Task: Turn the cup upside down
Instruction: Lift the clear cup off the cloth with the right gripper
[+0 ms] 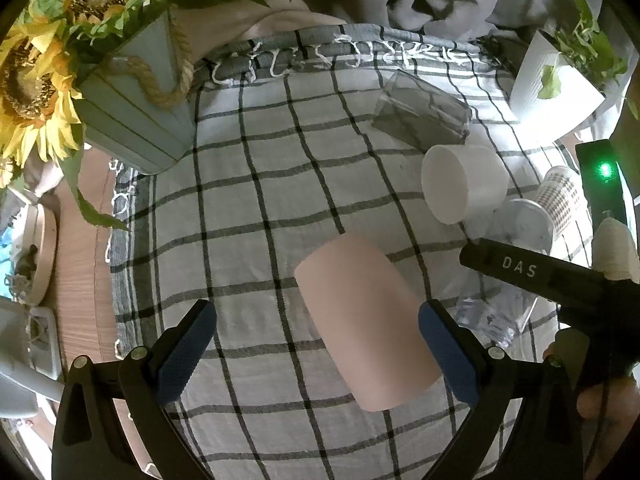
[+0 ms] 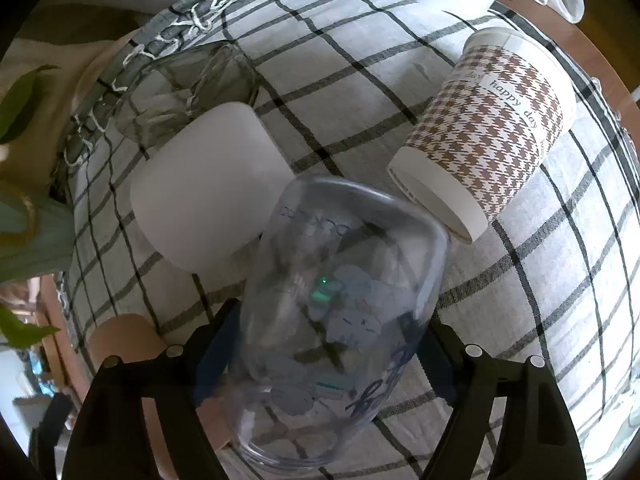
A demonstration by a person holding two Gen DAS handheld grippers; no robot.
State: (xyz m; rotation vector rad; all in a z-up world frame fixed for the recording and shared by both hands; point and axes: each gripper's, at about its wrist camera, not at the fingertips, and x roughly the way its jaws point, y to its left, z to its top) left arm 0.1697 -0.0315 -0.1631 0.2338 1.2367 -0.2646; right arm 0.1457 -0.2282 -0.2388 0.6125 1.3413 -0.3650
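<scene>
A pink cup [image 1: 366,320] stands upside down on the checked cloth [image 1: 256,200], between the fingers of my left gripper [image 1: 320,352], which is open around it; the right pad [image 1: 448,352] is at the cup's side. My right gripper [image 2: 320,360] is shut on a clear plastic cup with blue print [image 2: 336,320], held tilted with its base pointing away from the camera. That clear cup [image 1: 520,228] and the right gripper also show at the right of the left wrist view.
A white cup [image 2: 208,188] [image 1: 460,184], a houndstooth paper cup [image 2: 492,128] [image 1: 560,196] and a smoky glass [image 2: 188,88] [image 1: 424,112] stand upside down nearby. A sunflower planter [image 1: 132,112] stands far left, a white plant pot [image 1: 556,88] far right.
</scene>
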